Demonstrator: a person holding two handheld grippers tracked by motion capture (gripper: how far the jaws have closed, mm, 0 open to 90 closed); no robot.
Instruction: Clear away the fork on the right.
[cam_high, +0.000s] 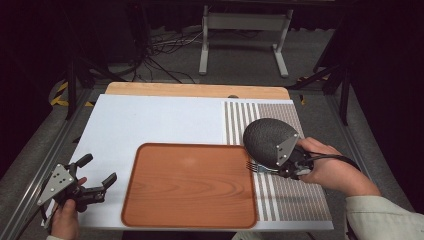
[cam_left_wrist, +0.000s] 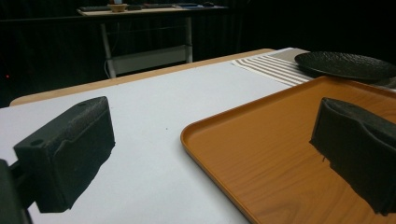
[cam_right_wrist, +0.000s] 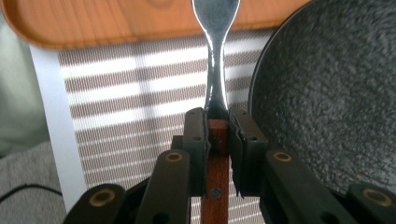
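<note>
At the table's near left corner, the left gripper (cam_high: 100, 182) hovers over the white mat (cam_high: 150, 125), its jaws spread wide with nothing between them. Next comes the wooden tray (cam_high: 190, 185), bare. Just right of the tray, the right gripper (cam_right_wrist: 217, 123) clamps the wooden handle of a fork (cam_right_wrist: 215, 56), tines reaching toward the tray's edge above the striped placemat (cam_high: 290, 195). The black plate (cam_high: 267, 137) sits beside it.

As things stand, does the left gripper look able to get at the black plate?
Probably yes, with a long reach: the left gripper is open and empty, and only the low wooden tray lies between it and the black plate.
</note>
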